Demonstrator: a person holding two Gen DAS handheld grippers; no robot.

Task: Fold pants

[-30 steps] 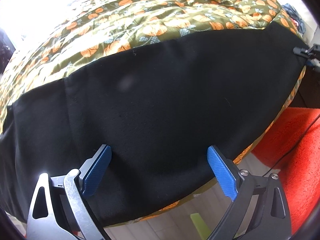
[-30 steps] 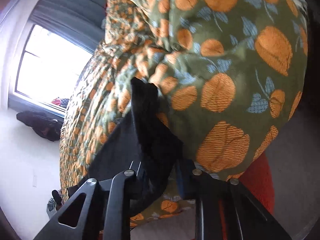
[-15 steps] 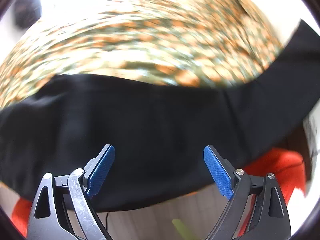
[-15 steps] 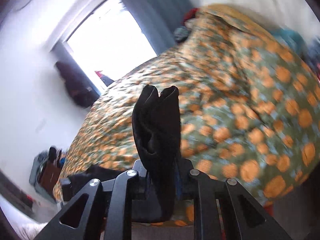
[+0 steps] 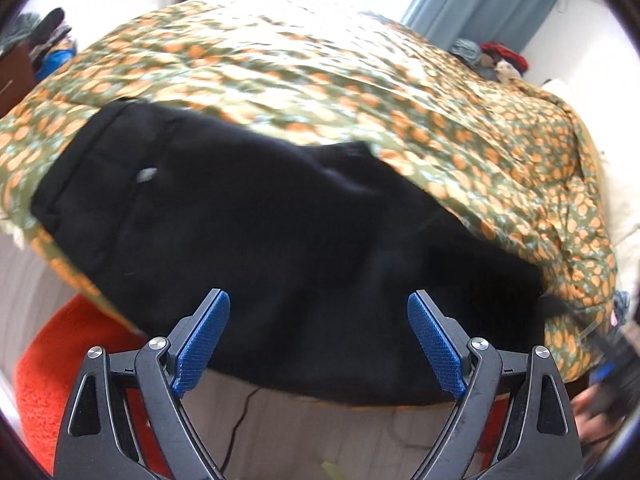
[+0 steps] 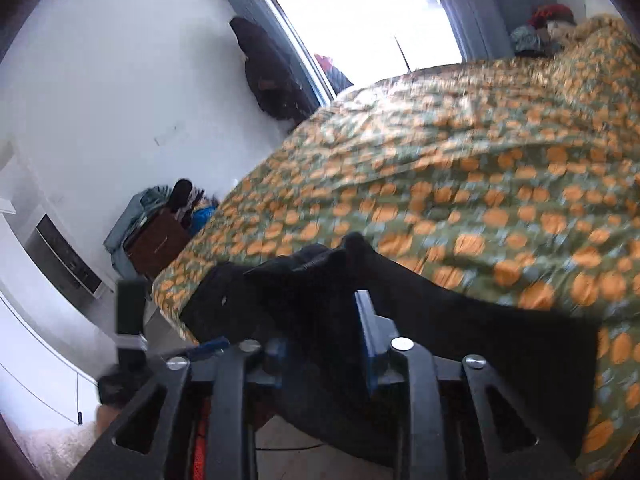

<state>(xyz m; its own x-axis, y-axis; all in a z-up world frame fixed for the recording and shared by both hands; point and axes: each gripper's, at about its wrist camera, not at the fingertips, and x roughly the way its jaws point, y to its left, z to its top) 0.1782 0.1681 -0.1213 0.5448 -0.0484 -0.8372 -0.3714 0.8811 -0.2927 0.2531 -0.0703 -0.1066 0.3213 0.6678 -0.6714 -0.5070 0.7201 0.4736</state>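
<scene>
Left wrist view, left to right: orange rug (image 5: 68, 364) on the floor at lower left. Above it the bed, covered by a green quilt (image 5: 320, 68) with an orange print. Black pants (image 5: 280, 232) lie folded across the near edge of the bed, waistband end to the left, the rest running right and down toward the bed's corner. A dark cable (image 5: 240, 428) trails on the floor below the bed edge. Blue curtain (image 5: 480, 0) at upper right.

Left hand-held gripper (image 5: 318, 344): jaws spread wide, blue pads (image 5: 202, 340) clear of the cloth, nothing between them. It hangs over the near hem of the pants.

Right wrist view, left to right: white wall, a brown box (image 6: 156, 244) with clutter on it beside the bed, a bright window (image 6: 360, 12), then the quilt filling the right half.

Right hand-held gripper (image 6: 320, 316): jaws opening. A bunched fold of the pants (image 6: 460, 320) stands between the fingers and drapes over the bed edge to the right; pad contact is not clear through the blur. The left finger is mostly hidden behind cloth.
</scene>
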